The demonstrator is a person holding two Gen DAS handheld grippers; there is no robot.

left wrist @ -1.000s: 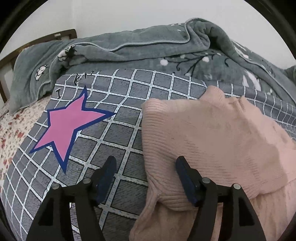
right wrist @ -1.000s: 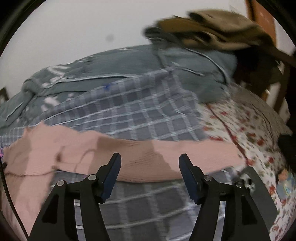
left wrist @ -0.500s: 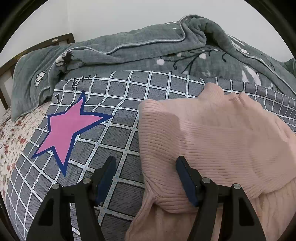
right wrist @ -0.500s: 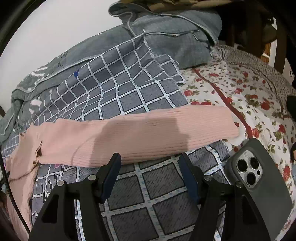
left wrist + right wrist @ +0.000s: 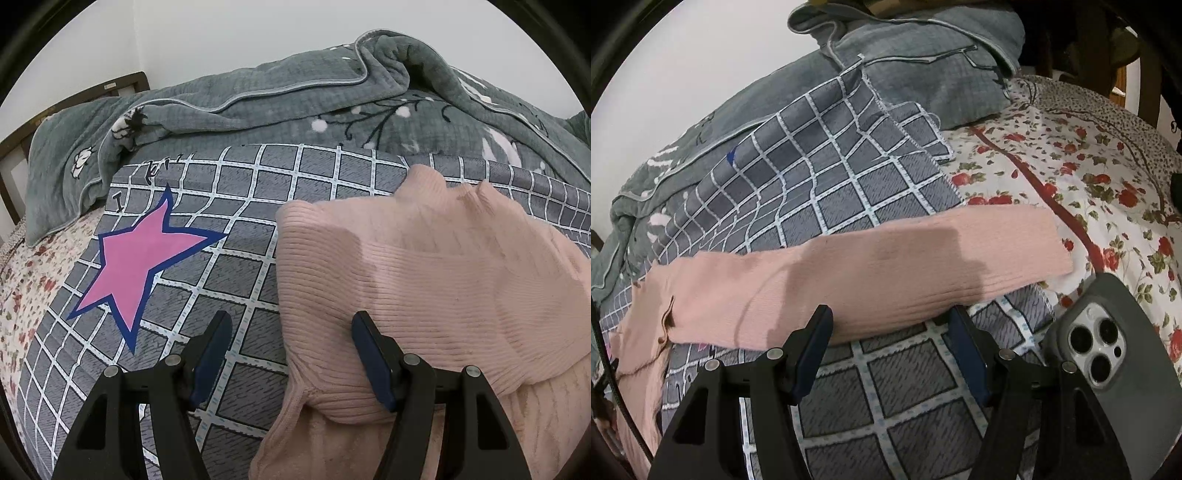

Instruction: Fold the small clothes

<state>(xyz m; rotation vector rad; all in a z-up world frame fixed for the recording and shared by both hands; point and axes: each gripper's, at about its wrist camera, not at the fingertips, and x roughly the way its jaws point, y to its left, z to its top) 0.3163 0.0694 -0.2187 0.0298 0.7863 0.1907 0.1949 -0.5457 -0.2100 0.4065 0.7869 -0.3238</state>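
Pink ribbed knit — a small sweater (image 5: 424,295) — lies spread on the grey checked cloth (image 5: 236,295) that covers the bed, to the right of the big pink star (image 5: 136,262) printed on that cloth. On the star side the sleeve looks already turned in over the body, giving a straight folded edge there. The other sleeve (image 5: 886,273) is not done: it stretches out flat, away from the star, its cuff running past the edge of the checked cloth onto the flowered sheet (image 5: 1089,177), near a phone (image 5: 1108,354) in a dark case.

The left gripper (image 5: 291,354) hangs over the folded edge with its fingers apart, one pad over bare cloth and the other over the knit, pressing on nothing. The right gripper (image 5: 892,345) sits at the near edge of the outstretched sleeve, fingers also parted, the sleeve's edge just between them but not pinched.

So I'd call it roughly a third done — one side tidy, the second sleeve yet to come across, then the body to be doubled over.
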